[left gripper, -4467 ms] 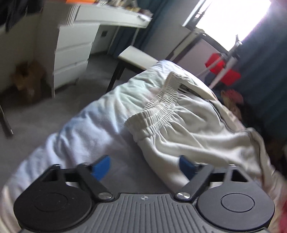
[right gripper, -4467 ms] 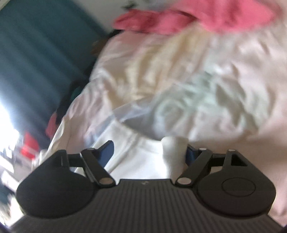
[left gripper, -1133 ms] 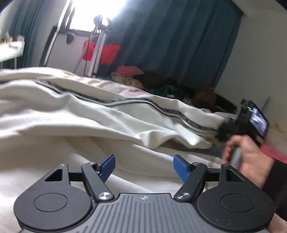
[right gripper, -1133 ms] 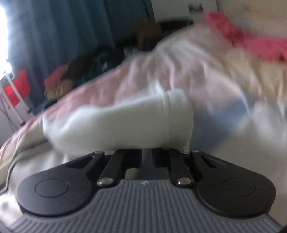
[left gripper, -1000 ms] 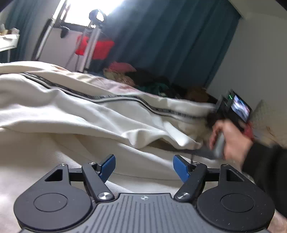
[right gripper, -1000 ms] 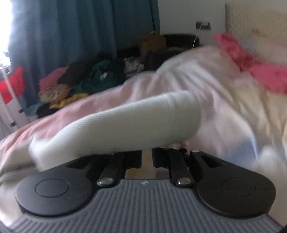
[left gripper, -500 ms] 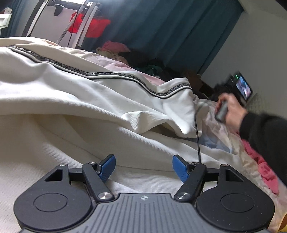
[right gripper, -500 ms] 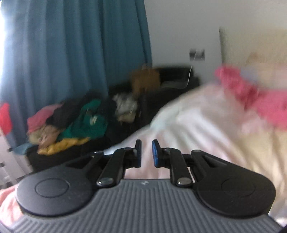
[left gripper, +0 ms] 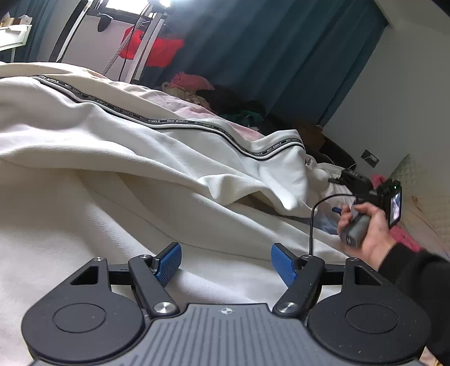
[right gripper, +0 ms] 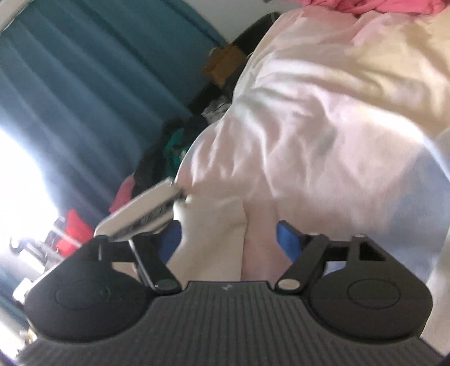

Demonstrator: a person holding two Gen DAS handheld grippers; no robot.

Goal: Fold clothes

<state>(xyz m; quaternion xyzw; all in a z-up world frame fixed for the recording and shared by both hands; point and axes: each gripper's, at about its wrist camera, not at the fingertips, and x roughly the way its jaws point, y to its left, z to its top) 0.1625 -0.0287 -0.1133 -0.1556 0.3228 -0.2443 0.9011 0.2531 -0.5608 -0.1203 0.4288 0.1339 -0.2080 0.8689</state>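
Observation:
White track pants (left gripper: pixel 118 146) with a black side stripe lie spread on the bed, one leg folded over the other. My left gripper (left gripper: pixel 226 263) is open and empty, low over the lower leg's fabric. My right gripper (right gripper: pixel 227 239) is open, its blue pads either side of the white leg end (right gripper: pixel 213 239), which lies loose between them. In the left wrist view the right gripper (left gripper: pixel 348 183) shows at the right, held by a hand (left gripper: pixel 365 228), just past the folded leg's cuff (left gripper: pixel 287 169).
A pale pink duvet (right gripper: pixel 323 126) covers the bed, with pink clothing (right gripper: pixel 365 5) at its far end. Teal curtains (left gripper: pixel 281 56) and a clothes pile (left gripper: pixel 225 101) line the far side. A rack with a red item (left gripper: pixel 157 48) stands by the window.
My right gripper let go of the leg end it carried over, opened, and tilted down toward the bed. My left gripper stayed open and nearly still.

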